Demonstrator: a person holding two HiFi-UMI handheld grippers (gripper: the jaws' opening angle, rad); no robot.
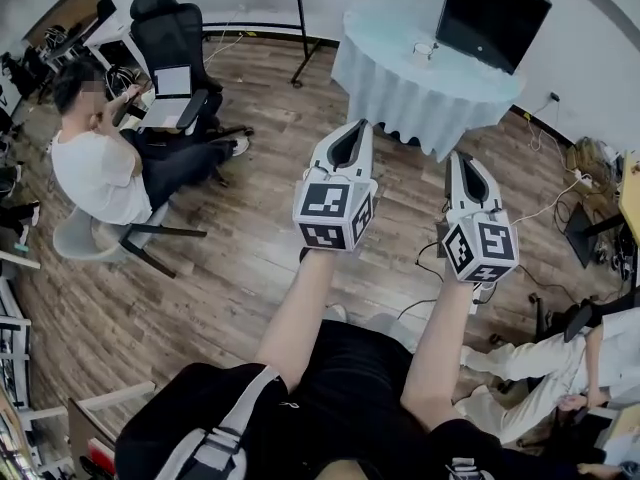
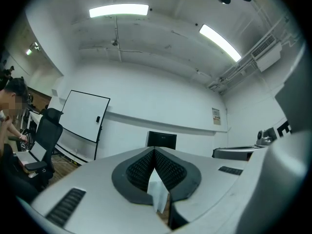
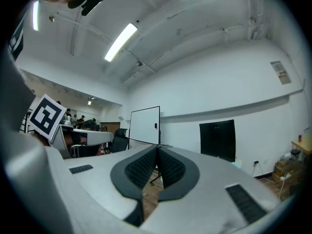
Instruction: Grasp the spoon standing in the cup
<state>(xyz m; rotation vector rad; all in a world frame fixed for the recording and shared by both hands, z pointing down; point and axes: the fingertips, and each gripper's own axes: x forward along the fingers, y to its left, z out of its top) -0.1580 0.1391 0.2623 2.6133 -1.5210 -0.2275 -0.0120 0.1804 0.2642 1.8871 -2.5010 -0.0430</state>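
While you hold both arms out in front of you, neither spoon nor cup can be made out in any view. The likeliest place is the round, cloth-covered tabletop [image 1: 385, 48] ahead of you. A small object [image 1: 427, 48] sits on it near the black screen [image 1: 492, 13], too small to identify.

Your left claw [image 1: 351, 128] is pressed together at the tips. A pale patch shows in the gap low between its pads, and you cannot tell whether it is a scrap or something behind. Your right claw [image 1: 463, 158] is also pressed together, with nothing in it and only wooden floor [image 1: 230, 258] showing through its gap.

Both claws point forward at the tabletop and are well apart from it. The small object lies ahead, to the right of the left claw's line and to the left of the right claw's, so neither hand looks clearly nearer. If that is the cup, the spoon's handle should stand roughly upright. You would need to spread a claw and bring its pads in from either side of the handle.
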